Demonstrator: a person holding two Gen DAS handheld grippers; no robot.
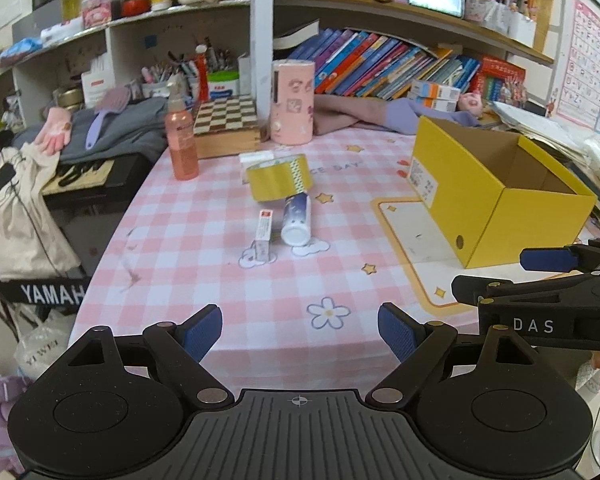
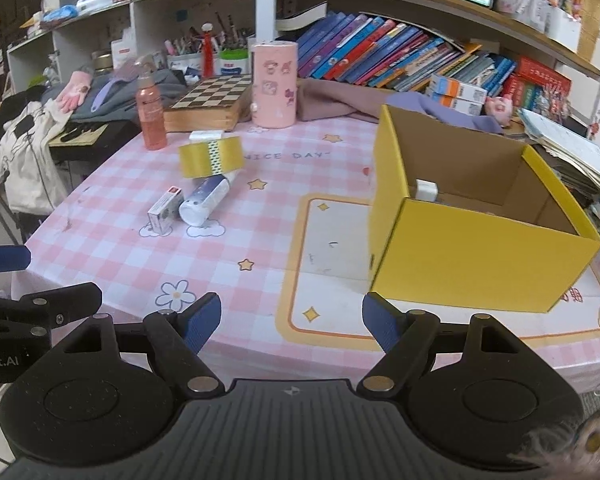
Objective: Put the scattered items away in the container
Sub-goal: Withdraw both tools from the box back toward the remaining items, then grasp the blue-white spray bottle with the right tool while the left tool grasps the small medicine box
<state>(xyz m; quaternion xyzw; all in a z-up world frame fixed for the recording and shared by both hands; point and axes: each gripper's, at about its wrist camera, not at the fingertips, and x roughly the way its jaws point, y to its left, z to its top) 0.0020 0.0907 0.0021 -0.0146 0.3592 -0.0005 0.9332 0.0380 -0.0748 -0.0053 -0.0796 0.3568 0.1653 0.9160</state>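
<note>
The left gripper (image 1: 300,334) sits at the bottom of its own view, blue pads spread wide with only the checked cloth (image 1: 204,240) between them; it holds nothing. The right gripper (image 2: 291,322) is likewise at the bottom of its view, jaws wide apart and empty. Each tool shows in the other's picture: the right one pokes in at the right edge of the left view, the left one at the left edge of the right view.

The yellow box (image 2: 480,256) stands open-topped at the right of both frames, on a white, yellow-bordered panel of the cloth. A small white item (image 2: 425,190) lies inside it, against the left wall (too small to say what it is).

The scattered things cluster at centre in the left view, left of centre in the right. A tape roll (image 1: 278,176) stands on edge, with a white bottle (image 1: 296,220) lying on its side just below it, touching or nearly so. A small carton (image 1: 263,234) lies just left of the bottle. A pink spray bottle (image 1: 182,140) stands upright at upper left of the cluster, and a pink cylinder (image 1: 292,102) stands behind, near a chessboard (image 1: 226,114).
</note>
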